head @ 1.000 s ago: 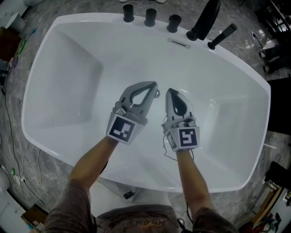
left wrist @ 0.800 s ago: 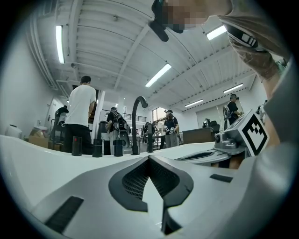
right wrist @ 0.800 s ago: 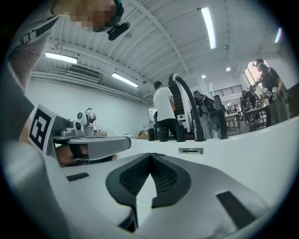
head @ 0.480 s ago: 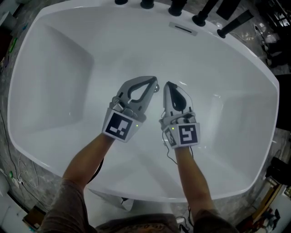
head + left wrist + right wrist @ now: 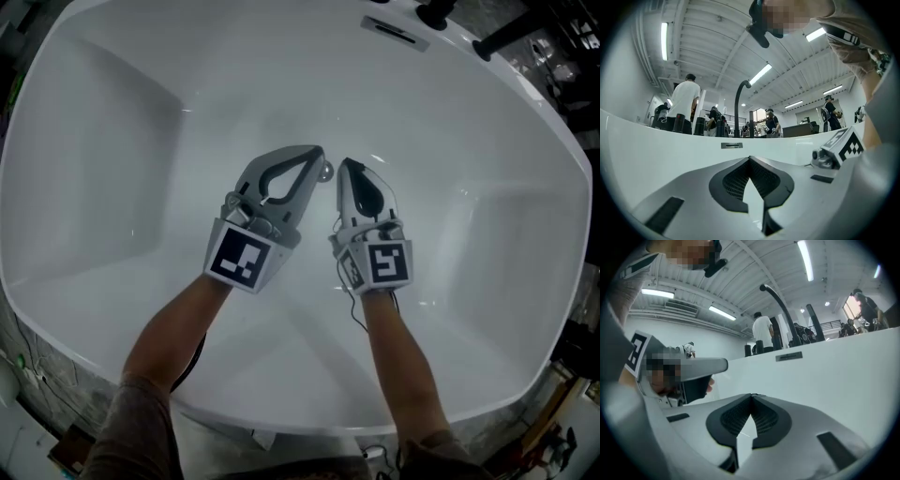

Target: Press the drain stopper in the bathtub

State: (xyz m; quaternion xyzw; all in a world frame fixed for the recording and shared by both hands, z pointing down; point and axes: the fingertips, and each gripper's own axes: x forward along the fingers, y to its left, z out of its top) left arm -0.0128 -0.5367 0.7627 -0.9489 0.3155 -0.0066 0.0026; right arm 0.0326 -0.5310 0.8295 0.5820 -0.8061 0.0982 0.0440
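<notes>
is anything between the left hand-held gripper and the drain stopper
Nothing visible does. The left hand-held gripper, jaws shut, has its tip right beside the drain stopper on the bathtub floor.

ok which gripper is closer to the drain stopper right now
Left, judging by the head view. The left gripper, jaws shut, overlaps the drain stopper at its upper-left edge; the right gripper, also shut, sits just to the stopper's right, a small gap apart.
</notes>
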